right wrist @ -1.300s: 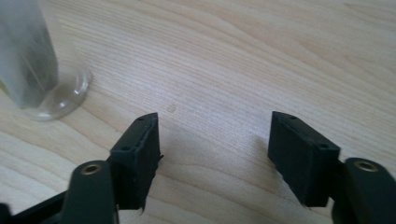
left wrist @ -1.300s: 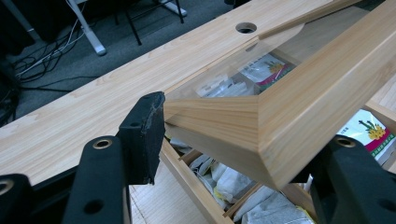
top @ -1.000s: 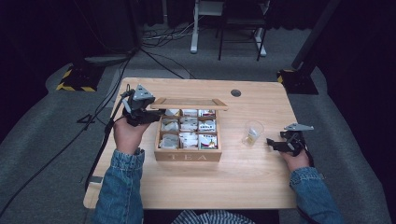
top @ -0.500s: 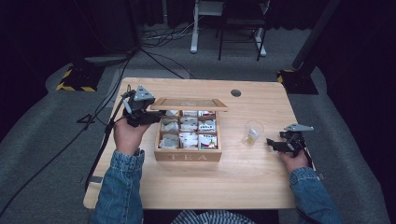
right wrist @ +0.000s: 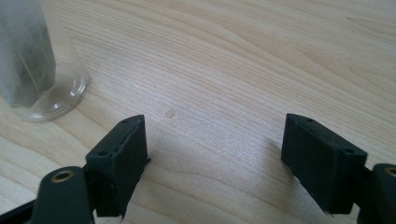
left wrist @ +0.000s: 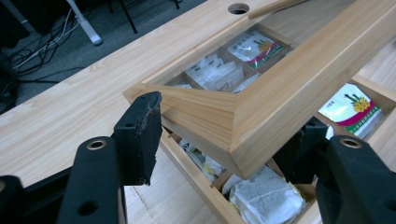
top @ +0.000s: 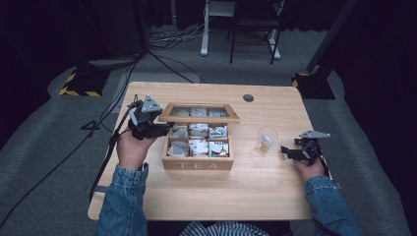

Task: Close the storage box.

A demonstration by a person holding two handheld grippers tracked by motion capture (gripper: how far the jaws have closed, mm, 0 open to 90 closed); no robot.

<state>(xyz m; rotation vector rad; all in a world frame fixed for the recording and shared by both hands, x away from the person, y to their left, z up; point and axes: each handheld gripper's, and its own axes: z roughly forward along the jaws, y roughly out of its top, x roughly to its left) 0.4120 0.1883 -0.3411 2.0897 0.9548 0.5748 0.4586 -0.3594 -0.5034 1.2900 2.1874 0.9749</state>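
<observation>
1. Works at the wooden tea box [top: 196, 163], which stands in the middle of the tabletop [top: 246, 196] with its front wall toward the person.
2. Brings the left gripper [top: 160, 129] to the near left corner of the lid [left wrist: 280, 93]. Probably chooses the corner because the frame there is thin enough to catch, and because it lies far from the hinge, so little force can swing it.
3. Holds the fingers [left wrist: 140, 130] of this gripper released and spread wide, one on each side of the lid corner. Shows no firm clamp on the wood; seems rather to carry the frame from below with the farther finger, though cannot be told for sure.
4. Has the lid raised and tilted, about half open, above the back row of the box. Leaves in this way the front compartments and their tea bags [top: 199, 130] free to reach.
5. Rests the right gripper [top: 290, 152] low on the tabletop at the right, well apart from the box. Has its fingers [right wrist: 121, 158] released, with only bare wood between them.
6. Places a clear plastic cup [top: 266, 139] between the box and the right gripper, with what looks like a tea bag inside. Appears to wait there with the right hand, out of the way of the lid.
</observation>
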